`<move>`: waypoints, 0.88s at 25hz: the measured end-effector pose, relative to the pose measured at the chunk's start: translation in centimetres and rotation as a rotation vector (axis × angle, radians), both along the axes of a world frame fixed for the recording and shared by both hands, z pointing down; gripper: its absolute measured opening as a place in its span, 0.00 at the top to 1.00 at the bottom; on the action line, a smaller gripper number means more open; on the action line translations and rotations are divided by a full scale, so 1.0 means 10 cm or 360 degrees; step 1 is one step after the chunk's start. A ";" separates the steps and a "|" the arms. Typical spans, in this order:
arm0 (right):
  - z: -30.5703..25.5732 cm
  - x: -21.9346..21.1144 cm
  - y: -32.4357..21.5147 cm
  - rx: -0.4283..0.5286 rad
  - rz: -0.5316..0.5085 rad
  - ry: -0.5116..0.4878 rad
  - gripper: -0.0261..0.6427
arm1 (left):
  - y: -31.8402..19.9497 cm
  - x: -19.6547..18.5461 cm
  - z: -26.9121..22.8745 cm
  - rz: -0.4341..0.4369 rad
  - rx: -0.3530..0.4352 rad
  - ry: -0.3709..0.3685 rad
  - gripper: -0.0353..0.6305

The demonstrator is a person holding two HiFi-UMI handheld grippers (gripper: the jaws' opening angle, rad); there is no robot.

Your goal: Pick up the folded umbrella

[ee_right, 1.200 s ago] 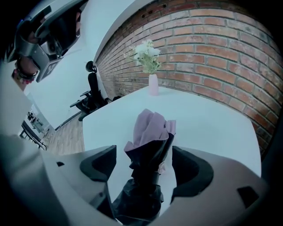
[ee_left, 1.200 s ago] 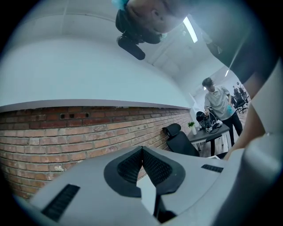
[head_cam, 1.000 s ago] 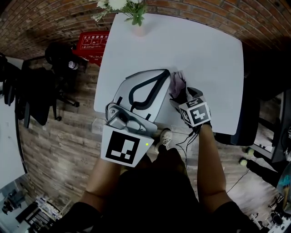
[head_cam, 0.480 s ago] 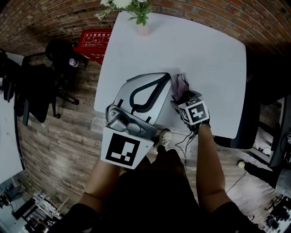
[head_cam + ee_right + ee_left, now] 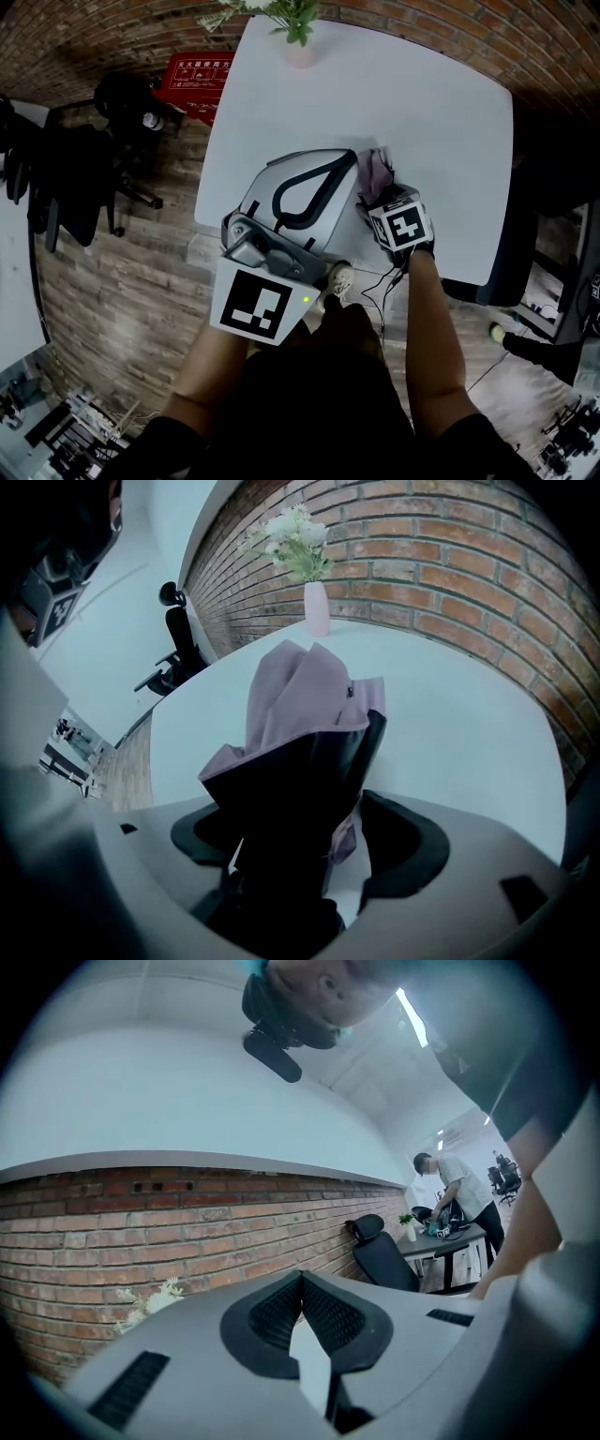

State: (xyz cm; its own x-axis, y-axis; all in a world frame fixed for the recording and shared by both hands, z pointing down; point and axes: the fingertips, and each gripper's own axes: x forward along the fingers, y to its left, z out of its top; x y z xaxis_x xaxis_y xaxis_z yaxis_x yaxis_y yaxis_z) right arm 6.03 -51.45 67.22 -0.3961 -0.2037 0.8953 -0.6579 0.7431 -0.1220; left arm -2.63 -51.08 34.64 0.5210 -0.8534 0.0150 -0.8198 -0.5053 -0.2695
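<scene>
Right gripper (image 5: 309,855) is clamped on the folded umbrella (image 5: 300,714), whose soft, probably slippery canopy flares at 12 o'clock, so the light, stiffer core looks the better hold.

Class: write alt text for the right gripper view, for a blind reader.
A folded mauve fabric umbrella with black lining is gripped between the jaws of the right tool, over a white table. Behind stand a pink vase of white flowers and a brick wall.
</scene>
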 end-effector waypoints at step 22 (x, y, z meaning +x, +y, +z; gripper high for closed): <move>-0.16 0.01 -0.01 0.0090 0.0011 -0.0061 0.63 | 0.07 0.02 0.04 0.0030 -0.0027 0.0024 0.93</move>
